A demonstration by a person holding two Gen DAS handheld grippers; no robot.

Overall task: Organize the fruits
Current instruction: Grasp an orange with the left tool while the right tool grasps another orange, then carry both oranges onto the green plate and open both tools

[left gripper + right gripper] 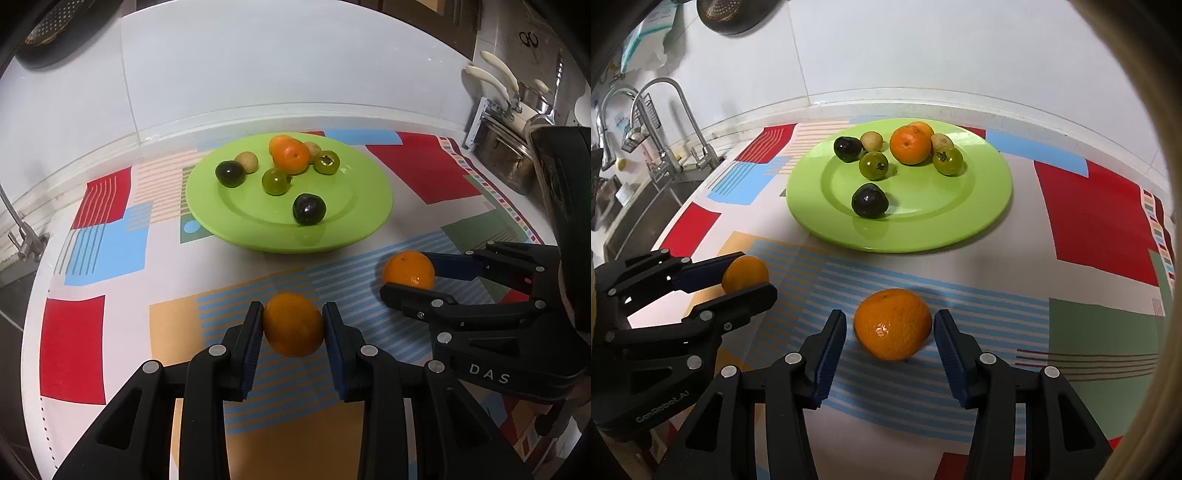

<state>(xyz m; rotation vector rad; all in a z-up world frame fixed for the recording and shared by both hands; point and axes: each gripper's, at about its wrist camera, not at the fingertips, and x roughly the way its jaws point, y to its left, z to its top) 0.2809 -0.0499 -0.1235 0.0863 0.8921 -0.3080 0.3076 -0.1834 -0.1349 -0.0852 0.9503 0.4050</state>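
Mandarins here look light, soft-skinned and round. Left tool (pixel 293 325) is clamped across the middle of one mandarin (pixel 293 325); right tool (pixel 890 325) stands apart around another mandarin (pixel 892 324) resting on the surface (pixel 997 295), pads clear. Judged best: squeeze gently across its widest part.

Patterned tablecloth (pixel 1100 221); faucet (pixel 670 122); perhaps a colander (pixel 733 14).

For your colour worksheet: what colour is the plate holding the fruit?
Lime green plate; clearest in the right wrist view.
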